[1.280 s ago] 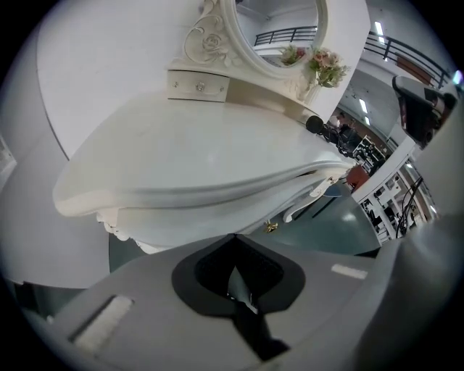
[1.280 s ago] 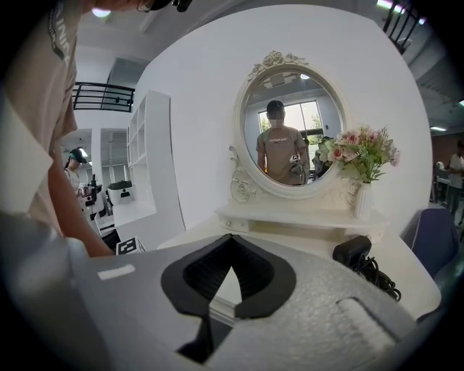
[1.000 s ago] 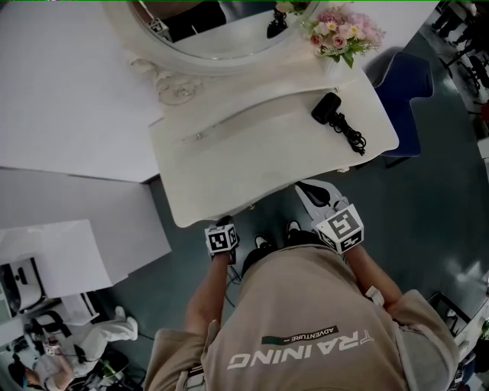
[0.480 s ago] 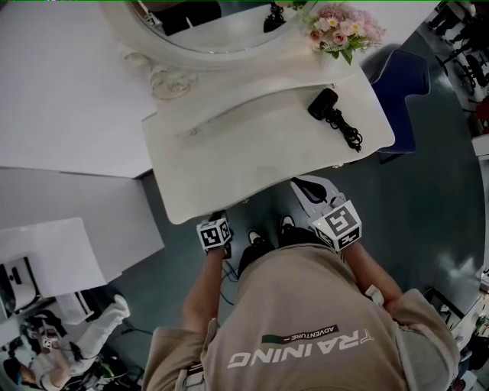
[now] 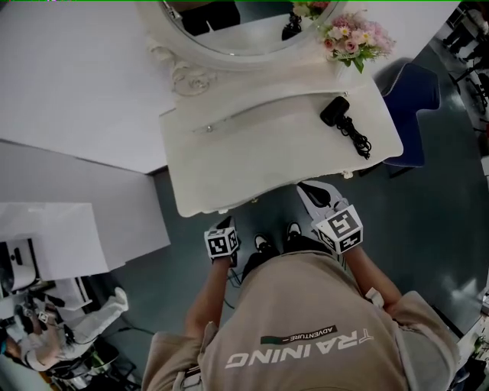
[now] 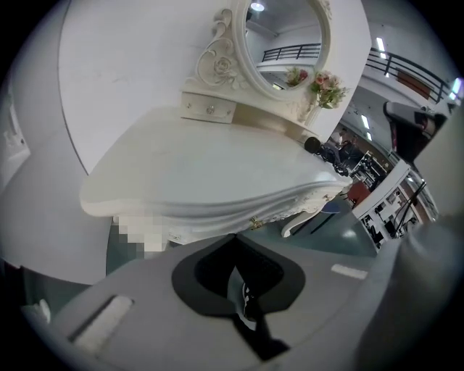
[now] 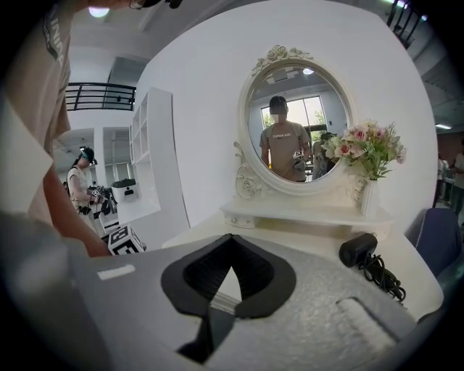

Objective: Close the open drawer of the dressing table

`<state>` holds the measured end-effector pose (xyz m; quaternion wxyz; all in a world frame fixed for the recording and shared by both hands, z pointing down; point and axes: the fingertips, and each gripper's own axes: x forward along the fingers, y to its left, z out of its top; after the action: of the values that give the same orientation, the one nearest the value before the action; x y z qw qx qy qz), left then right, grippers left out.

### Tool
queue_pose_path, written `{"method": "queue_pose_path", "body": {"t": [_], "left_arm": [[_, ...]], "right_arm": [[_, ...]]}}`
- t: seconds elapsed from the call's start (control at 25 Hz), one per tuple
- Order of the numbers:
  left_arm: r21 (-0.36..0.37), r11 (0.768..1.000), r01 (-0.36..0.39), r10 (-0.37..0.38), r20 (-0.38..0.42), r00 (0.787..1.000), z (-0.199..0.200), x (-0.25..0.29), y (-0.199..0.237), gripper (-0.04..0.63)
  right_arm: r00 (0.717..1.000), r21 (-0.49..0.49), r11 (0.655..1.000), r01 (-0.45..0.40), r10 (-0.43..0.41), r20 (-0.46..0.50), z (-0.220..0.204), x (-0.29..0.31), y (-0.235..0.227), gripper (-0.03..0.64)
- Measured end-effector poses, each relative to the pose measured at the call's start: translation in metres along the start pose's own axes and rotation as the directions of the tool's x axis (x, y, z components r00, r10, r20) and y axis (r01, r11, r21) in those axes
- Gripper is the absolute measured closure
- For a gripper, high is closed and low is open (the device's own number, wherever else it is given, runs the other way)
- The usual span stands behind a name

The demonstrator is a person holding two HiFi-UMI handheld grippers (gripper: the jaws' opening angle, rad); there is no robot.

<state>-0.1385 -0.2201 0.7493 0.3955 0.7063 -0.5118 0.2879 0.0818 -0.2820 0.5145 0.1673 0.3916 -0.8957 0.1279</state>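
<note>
I stand before the dressing table (image 5: 252,156) with both grippers low, near my waist, short of its front edge. My left gripper (image 5: 225,223) has its jaws together, tips meeting, with nothing clamped. Through the hollow behind the tips I glimpse only a bit of my shoe (image 6: 246,296). My right gripper (image 5: 305,186) is likewise closed and empty, pointing at the tabletop's near edge.

The drawer (image 6: 255,223) sits under the table's front lip. From above, the overhanging top hides it entirely. Only the left gripper view shows it, as a small gold knob on the carved apron. It looks level with the apron there, but the wide-angle bend and my own gripper body cover the lower part, so I cannot tell whether it stands out at all.

On the top lies a black hair dryer (image 5: 334,111) with its cord coiled beside it, toward the right end. A vase of flowers (image 5: 353,42) stands at the back right, beside the oval mirror (image 5: 241,19), which the picture's upper edge cuts off. A blue chair (image 5: 412,95) shows partly behind the table's right end.
</note>
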Motion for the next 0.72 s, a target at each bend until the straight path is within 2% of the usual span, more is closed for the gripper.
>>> {"method": "queue_pose_path", "body": {"t": [0.2, 0.44, 0.56, 0.72], "left_arm": [[0.037, 0.999, -0.025, 0.02, 0.122, 0.992, 0.034, -0.039, -0.012, 0.578], [0.021, 1.0, -0.003, -0.002, 0.237, 0.971, 0.062, -0.086, -0.025, 0.58], [0.016, 0.999, 0.03, -0.033, 0.319, 0.947, 0.089, -0.11, -0.04, 0.578], [0.06, 0.997, 0.051, -0.072, 0.434, 0.898, 0.132, -0.144, -0.062, 0.58]], "right_arm": [[1.0, -0.03, 0.999, -0.028, 0.028, -0.008, -0.004, 0.002, 0.006, 0.614], [0.997, -0.068, 0.995, -0.074, 0.073, -0.018, -0.005, -0.008, 0.026, 0.614], [0.996, -0.105, 0.99, -0.093, 0.092, -0.01, 0.0, -0.011, 0.03, 0.614], [0.997, -0.152, 0.986, -0.075, 0.078, 0.017, 0.013, -0.015, 0.027, 0.615]]}}
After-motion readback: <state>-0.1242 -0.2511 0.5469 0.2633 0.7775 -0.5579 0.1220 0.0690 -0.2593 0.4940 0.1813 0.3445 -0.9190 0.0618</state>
